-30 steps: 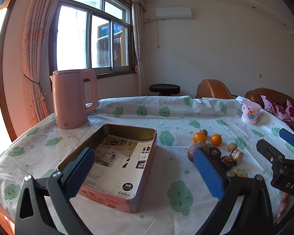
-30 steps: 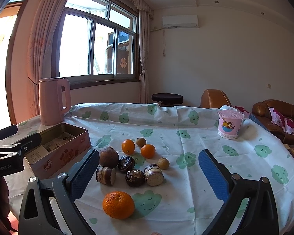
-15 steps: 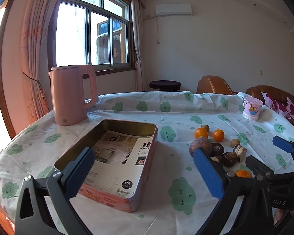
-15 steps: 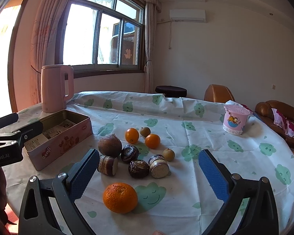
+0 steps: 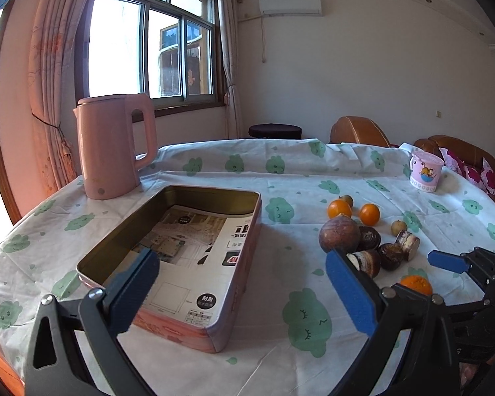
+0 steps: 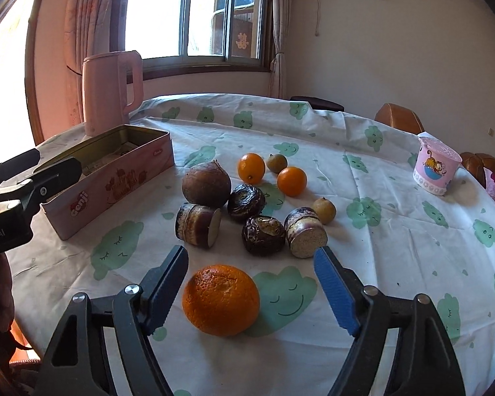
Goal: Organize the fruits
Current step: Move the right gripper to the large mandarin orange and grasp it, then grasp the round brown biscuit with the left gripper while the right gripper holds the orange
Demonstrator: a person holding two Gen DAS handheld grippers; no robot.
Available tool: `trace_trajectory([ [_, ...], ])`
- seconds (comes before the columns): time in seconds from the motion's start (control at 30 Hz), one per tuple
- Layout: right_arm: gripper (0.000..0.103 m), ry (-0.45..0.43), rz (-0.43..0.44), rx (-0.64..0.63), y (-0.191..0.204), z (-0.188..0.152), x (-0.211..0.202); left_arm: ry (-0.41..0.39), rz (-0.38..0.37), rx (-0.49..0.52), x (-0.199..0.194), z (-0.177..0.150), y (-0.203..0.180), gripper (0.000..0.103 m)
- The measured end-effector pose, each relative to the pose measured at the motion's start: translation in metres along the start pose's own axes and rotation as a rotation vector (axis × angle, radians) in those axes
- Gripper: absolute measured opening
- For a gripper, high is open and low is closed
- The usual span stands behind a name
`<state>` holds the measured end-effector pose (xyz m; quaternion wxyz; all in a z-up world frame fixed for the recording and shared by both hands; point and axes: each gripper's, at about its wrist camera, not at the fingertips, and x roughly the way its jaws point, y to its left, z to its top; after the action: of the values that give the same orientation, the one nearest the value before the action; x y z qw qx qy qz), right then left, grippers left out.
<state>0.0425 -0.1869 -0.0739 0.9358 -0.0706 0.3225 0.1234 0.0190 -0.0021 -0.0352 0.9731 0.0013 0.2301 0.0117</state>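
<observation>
A big orange (image 6: 220, 299) lies on the tablecloth between the fingers of my open right gripper (image 6: 250, 292), nearer the left finger, with no pad touching it. Behind it lie several fruits: a round brown fruit (image 6: 206, 183), cut purple pieces (image 6: 198, 225), dark wrinkled fruits (image 6: 246, 198) and two small oranges (image 6: 251, 167). An open pink tin box (image 5: 188, 257) with printed paper inside lies at the left. My left gripper (image 5: 244, 288) is open and empty above the box's near right corner. The right gripper (image 5: 458, 264) shows in the left wrist view over the big orange (image 5: 415, 284).
A pink kettle (image 5: 110, 145) stands behind the box near the window. A pink cup (image 5: 425, 171) stands at the far right of the table. Brown leather seats (image 5: 359, 130) stand beyond the table. The table's front edge is just below both grippers.
My right gripper has moved down and forward, so the big orange now lies between its fingers. My left gripper has shifted slightly; the box looks closer.
</observation>
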Motion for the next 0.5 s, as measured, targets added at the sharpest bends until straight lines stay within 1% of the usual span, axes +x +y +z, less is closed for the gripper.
trace_trajectory([
  [0.1,0.076,0.032,0.008,-0.027,0.005,-0.003,0.002,0.011,-0.021,-0.014,0.002,0.000,0.000,0.103],
  [0.13,0.074,0.041,0.015,-0.035,0.006,-0.005,0.003,0.017,-0.032,-0.020,0.003,0.000,0.000,0.103],
  [0.2,0.050,0.072,0.077,-0.032,0.007,-0.009,0.007,0.028,-0.059,-0.021,0.005,0.000,-0.003,0.103],
  [0.23,0.048,0.075,0.081,-0.031,0.007,-0.010,0.009,0.037,-0.071,-0.019,0.006,0.000,-0.005,0.102],
  [0.3,0.048,0.046,0.071,-0.039,0.006,-0.009,0.003,0.053,-0.098,-0.015,0.009,0.001,-0.011,0.101],
  [0.4,0.048,0.007,0.052,-0.013,-0.004,-0.006,-0.003,0.077,-0.139,-0.008,0.015,0.004,-0.021,0.094],
  [0.5,0.048,-0.036,-0.012,0.016,-0.019,0.001,-0.009,0.112,-0.172,0.005,0.025,0.007,-0.034,0.090],
])
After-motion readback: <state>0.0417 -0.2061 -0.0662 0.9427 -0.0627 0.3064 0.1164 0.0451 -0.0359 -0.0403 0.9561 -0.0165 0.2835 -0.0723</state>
